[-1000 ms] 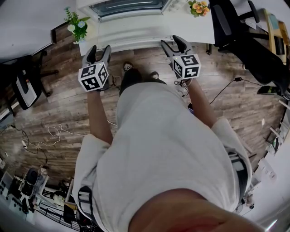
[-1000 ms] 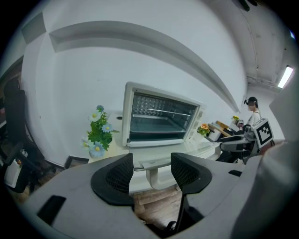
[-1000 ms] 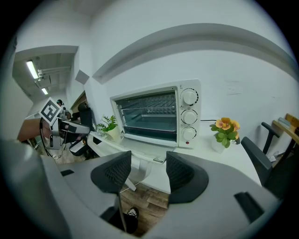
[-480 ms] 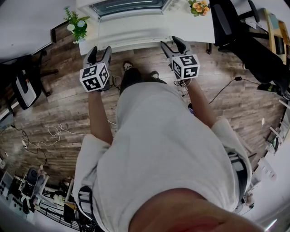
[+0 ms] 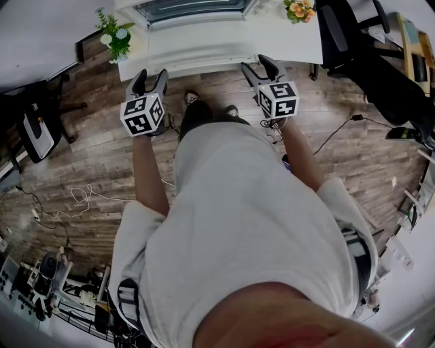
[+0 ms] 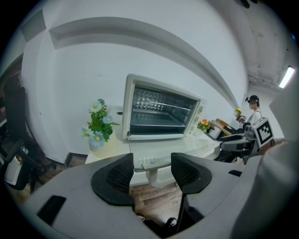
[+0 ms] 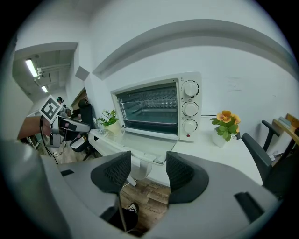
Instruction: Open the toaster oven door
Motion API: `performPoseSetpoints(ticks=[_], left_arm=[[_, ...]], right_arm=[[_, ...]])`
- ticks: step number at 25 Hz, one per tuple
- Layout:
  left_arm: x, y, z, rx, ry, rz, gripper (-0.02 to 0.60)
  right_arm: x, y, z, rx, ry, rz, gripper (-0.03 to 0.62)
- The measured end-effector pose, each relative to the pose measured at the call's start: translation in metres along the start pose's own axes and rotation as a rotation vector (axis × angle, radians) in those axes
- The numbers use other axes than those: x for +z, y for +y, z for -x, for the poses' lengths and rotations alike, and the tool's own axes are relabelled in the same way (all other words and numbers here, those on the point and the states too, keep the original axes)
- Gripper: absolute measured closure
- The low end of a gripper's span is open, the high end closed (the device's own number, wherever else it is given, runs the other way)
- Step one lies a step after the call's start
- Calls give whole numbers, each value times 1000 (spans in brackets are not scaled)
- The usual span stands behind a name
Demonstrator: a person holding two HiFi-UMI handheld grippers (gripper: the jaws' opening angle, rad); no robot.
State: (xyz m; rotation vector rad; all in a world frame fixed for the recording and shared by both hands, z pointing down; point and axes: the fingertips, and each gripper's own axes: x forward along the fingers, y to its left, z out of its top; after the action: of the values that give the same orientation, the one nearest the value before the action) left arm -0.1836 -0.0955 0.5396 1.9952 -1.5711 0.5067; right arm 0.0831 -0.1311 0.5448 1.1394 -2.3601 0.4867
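Note:
The white toaster oven (image 6: 161, 112) stands on a white table (image 5: 292, 41) against the wall. Its glass door (image 7: 140, 142) lies folded down flat, with the handle (image 6: 150, 164) over the table's front edge and the wire rack showing inside. Three dials (image 7: 189, 107) sit on the oven's right side. My left gripper (image 5: 151, 75) and my right gripper (image 5: 257, 63) hover just short of the table's edge, apart from the door. Each is open, with nothing between its dark ribbed pads (image 6: 117, 176) (image 7: 180, 175).
A pot of blue and white flowers (image 5: 115, 37) stands at the table's left end, and orange flowers (image 5: 297, 10) right of the oven. A black office chair (image 5: 353, 41) sits at the right. Cables (image 5: 81, 200) trail on the wood floor behind me.
Both grippers have drifted only slightly; the oven door lies the same as before.

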Motion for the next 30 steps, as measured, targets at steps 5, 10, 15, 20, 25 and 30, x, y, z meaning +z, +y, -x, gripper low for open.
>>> performPoseSetpoints(ticks=[5,10,15,20,25,30], left_arm=[[-4,-1,-1,-2,7,4,331],[-7,1,-2,-1,13,14,331],[-8,0,-3,6,18,17,331],[-9,1,-3,7,24,18,331],[-13,1,-5,11,34,17,331],[-14,1,-5,12,29,17,331]], right_arm=[[-4,0,0,1,2,-1,359],[-7,1,-1,4,10,-2,359],[-9,0,-1,6,11,-7,359],[-9,1,-1,7,14,-7,359],[-13,1,-3,4,23,-6,359],[-15,1,-2,-1,18,-8,359]])
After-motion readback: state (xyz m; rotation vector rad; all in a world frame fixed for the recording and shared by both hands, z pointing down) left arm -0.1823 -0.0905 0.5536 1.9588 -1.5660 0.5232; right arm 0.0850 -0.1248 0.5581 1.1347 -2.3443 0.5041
